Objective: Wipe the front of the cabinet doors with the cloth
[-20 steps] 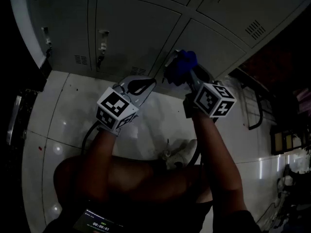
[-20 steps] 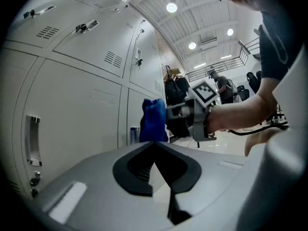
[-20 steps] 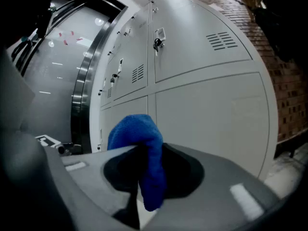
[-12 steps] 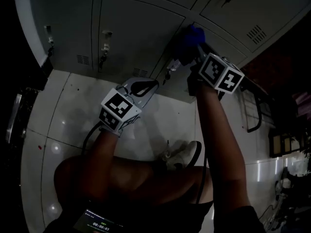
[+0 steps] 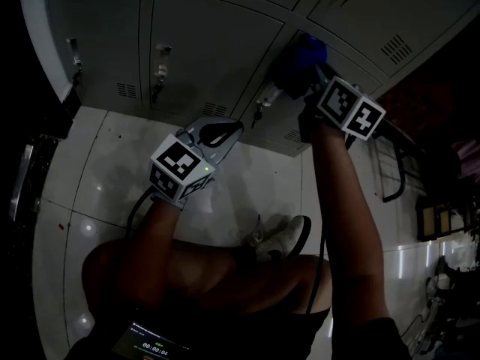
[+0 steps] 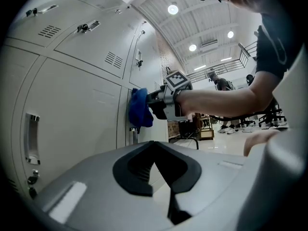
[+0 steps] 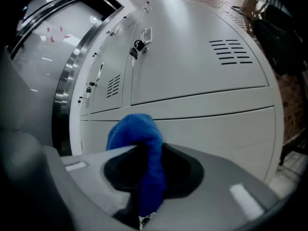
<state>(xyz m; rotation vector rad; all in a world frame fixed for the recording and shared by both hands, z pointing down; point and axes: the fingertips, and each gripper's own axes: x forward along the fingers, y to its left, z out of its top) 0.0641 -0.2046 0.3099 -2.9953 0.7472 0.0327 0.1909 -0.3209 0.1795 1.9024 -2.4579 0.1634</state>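
Observation:
A blue cloth [image 5: 298, 64] is bunched in my right gripper [image 5: 311, 73], which is shut on it and presses it against the grey cabinet doors [image 5: 202, 43]. In the right gripper view the blue cloth [image 7: 142, 158] hangs between the jaws, with the cabinet door [image 7: 202, 57] close ahead. The left gripper view shows the cloth [image 6: 140, 108] held flat to the door edge by the right gripper [image 6: 154, 105]. My left gripper [image 5: 219, 132] hovers lower, near the bottom doors, jaws shut with nothing between them.
Door latches [image 5: 160, 70] and vent slots [image 5: 126, 91] stud the cabinet fronts. Glossy white floor tiles [image 5: 97, 178] lie below. A metal frame [image 5: 390, 167] stands at right. The person's knees and a shoe [image 5: 281, 238] are beneath the grippers.
My right gripper has carried the cloth up and to the right along the cabinet front. The left gripper has stayed nearly in place.

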